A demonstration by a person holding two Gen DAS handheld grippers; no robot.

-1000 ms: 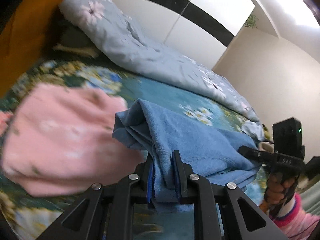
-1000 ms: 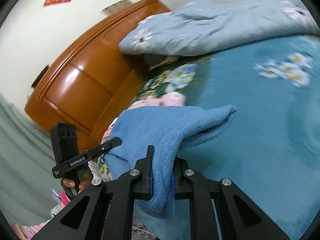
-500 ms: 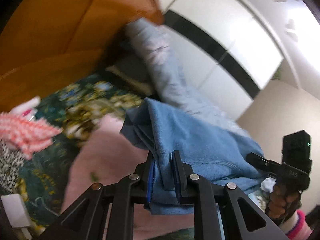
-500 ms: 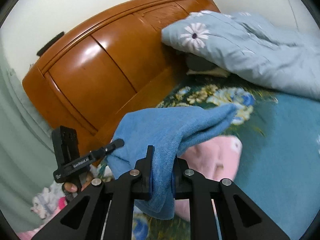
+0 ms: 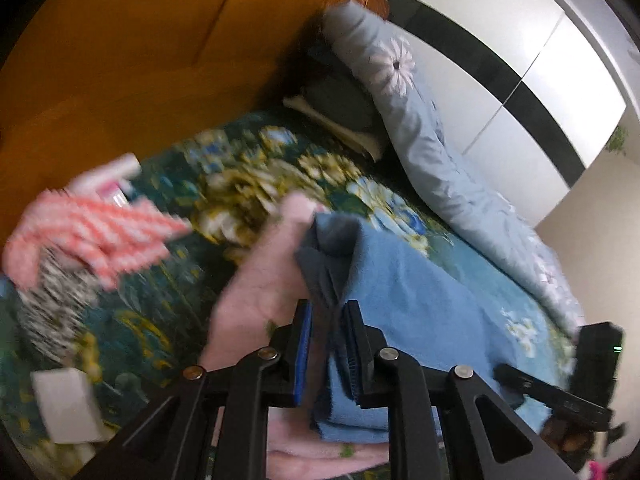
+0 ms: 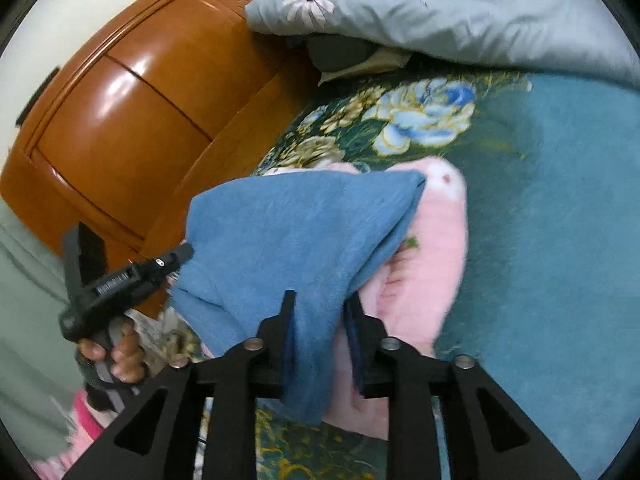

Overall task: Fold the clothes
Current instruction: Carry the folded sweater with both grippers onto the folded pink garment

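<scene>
A folded blue garment (image 5: pixel 404 312) lies over a folded pink garment (image 5: pixel 260 280) on the bed. My left gripper (image 5: pixel 329 316) has its jaws slightly parted around the blue garment's near edge. In the right wrist view the blue garment (image 6: pixel 288 232) drapes between the fingers of my right gripper (image 6: pixel 320 308), whose jaws stand wider apart, with the pink garment (image 6: pixel 432 264) under it. Each gripper shows in the other's view: the right one (image 5: pixel 560 396) at the lower right, the left one (image 6: pixel 132 276) at the left.
A red-and-white striped garment (image 5: pixel 92 236) and a black-and-white one (image 5: pixel 52 304) lie at the left on the floral bedspread (image 5: pixel 248 176). A light blue duvet (image 5: pixel 432 148) runs along the far side. The wooden headboard (image 6: pixel 132 120) stands behind. A white box (image 5: pixel 64 404) sits at lower left.
Both grippers carried the blue garment over to the pink garment and lowered it onto it. The jaws of both have widened from a tight pinch.
</scene>
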